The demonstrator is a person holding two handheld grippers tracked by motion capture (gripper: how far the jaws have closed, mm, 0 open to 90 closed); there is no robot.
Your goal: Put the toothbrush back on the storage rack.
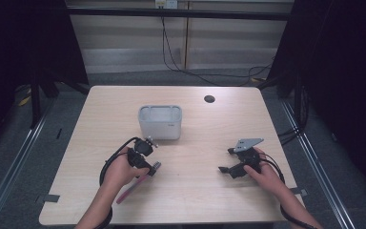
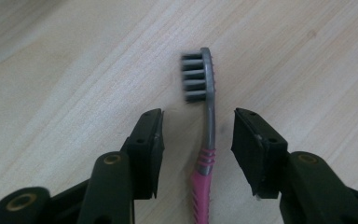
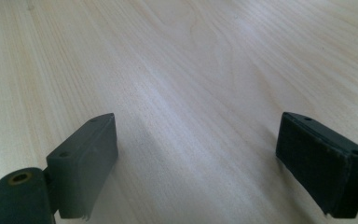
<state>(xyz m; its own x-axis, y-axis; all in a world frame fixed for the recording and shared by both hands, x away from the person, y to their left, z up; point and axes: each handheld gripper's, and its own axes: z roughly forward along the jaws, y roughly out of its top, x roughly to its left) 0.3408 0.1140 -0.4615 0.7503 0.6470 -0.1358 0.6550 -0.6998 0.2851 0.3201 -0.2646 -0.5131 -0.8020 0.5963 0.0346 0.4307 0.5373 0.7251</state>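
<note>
Here we see the toothbrush (image 2: 208, 135) lying flat on the table (image 1: 209, 143), between the spread jaws of the left gripper (image 2: 198, 140), not yet touched. The right gripper (image 3: 198, 163) is also released, with nothing in it. We judge the brush light, stiff and thin, so we should pinch its neck.

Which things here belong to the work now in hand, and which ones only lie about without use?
In the work, as it seems:
- left gripper, open around the neck
- toothbrush, lying on the table
- grey container, perhaps the place for it

Lying about or idle:
- right gripper, open over bare wood
- round black hole in the table
- cables on the floor
</note>
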